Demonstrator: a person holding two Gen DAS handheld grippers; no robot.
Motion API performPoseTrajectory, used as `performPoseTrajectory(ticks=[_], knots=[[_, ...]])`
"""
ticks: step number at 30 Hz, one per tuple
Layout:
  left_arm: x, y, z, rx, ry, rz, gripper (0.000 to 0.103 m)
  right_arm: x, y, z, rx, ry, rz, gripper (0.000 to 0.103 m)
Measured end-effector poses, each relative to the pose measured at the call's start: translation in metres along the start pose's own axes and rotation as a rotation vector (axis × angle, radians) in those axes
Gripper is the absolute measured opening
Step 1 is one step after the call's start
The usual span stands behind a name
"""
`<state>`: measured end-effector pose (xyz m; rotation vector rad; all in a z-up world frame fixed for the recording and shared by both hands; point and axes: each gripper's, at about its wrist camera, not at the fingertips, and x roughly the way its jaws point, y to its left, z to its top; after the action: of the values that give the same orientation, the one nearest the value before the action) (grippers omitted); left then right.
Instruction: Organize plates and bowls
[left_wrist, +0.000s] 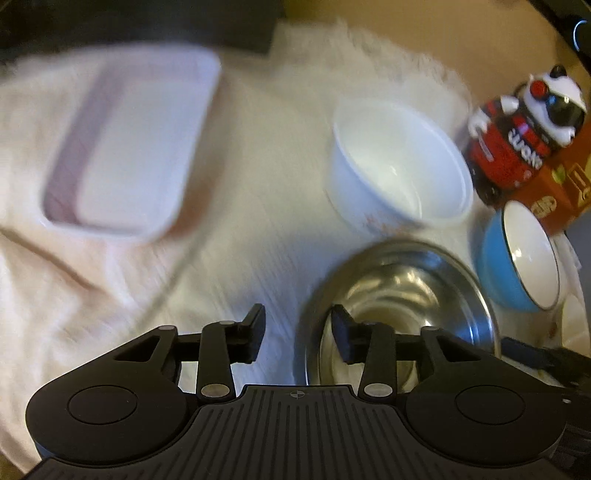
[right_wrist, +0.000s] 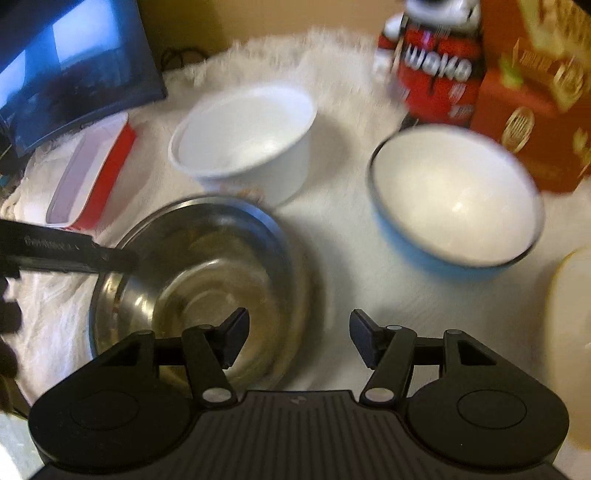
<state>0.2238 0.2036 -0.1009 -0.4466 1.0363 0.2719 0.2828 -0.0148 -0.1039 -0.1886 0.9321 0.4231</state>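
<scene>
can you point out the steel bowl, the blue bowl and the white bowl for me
steel bowl (right_wrist: 207, 280): right wrist view, on its shiny inner bottom.
blue bowl (right_wrist: 454, 206): right wrist view, on its white inside.
white bowl (left_wrist: 402, 162): left wrist view, on its inner wall.

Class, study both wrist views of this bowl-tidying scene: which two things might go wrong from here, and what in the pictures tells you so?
1. The left gripper straddles the steel bowl's rim with jaws open; closing on that thin, shiny edge may slip or tip the bowl.
2. The white bowl, blue bowl and steel bowl sit close together on a soft, wrinkled white cloth; lifting one may knock a neighbour.
</scene>
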Motion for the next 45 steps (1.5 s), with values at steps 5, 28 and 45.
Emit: performPoseTrajectory(ticks=[5, 28, 45], knots=[[-0.033, -0.015, 0.009, 0.025, -0.12, -0.003, 0.042, -0.054, -0.034, 0.0, 0.028, -0.121, -0.026, 0.068], [0.049, -0.258, -0.071, 0.233, 0.12, -0.387, 0.042, -0.098, -0.215, -0.091, 0.255, -0.13, -0.288, 0.073], [0.101, -0.283, -0.076, 0.159, 0.213, -0.382, 0.02, -0.012, -0.259, -0.062, 0.291, 0.062, -0.107, 0.043]])
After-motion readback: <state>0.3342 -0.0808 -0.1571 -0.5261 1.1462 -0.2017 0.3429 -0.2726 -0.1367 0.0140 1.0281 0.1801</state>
